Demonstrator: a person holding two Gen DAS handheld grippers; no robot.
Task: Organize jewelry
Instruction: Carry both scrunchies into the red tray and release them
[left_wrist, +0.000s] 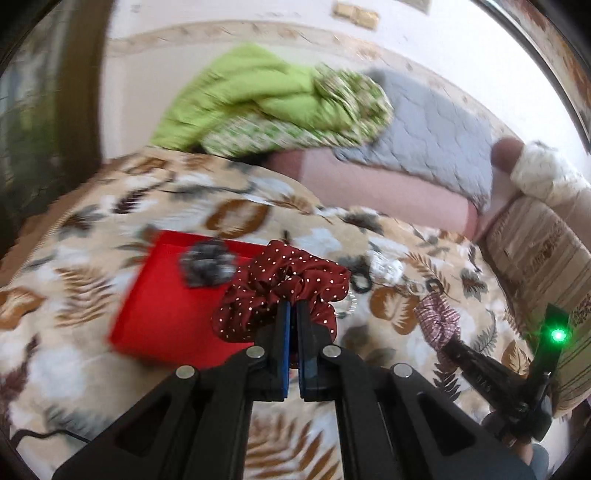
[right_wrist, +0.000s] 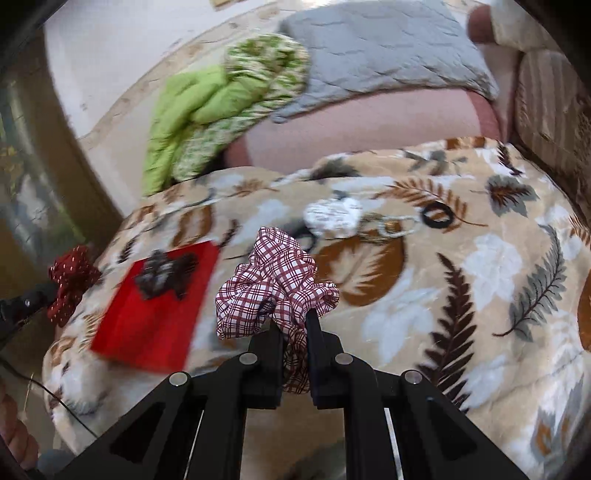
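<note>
My left gripper (left_wrist: 293, 308) is shut on a dark red polka-dot scrunchie (left_wrist: 280, 284), held above the leaf-print blanket (left_wrist: 92, 221). Just left of it lies a flat red box (left_wrist: 155, 314) with a grey-black fuzzy scrunchie (left_wrist: 207, 264) on it. My right gripper (right_wrist: 295, 321) is shut on a red-and-white plaid scrunchie (right_wrist: 273, 284), also lifted off the blanket. In the right wrist view the red box (right_wrist: 147, 317) lies to the left, and the polka-dot scrunchie (right_wrist: 72, 280) hangs beyond it.
On the blanket past the scrunchies lie a white fabric piece (right_wrist: 334, 216), a pale chain bracelet (right_wrist: 391, 227) and a black ring hair tie (right_wrist: 437, 214). A green quilt (right_wrist: 192, 107), a grey pillow (right_wrist: 380, 51) and a striped cushion (left_wrist: 532, 251) lie behind.
</note>
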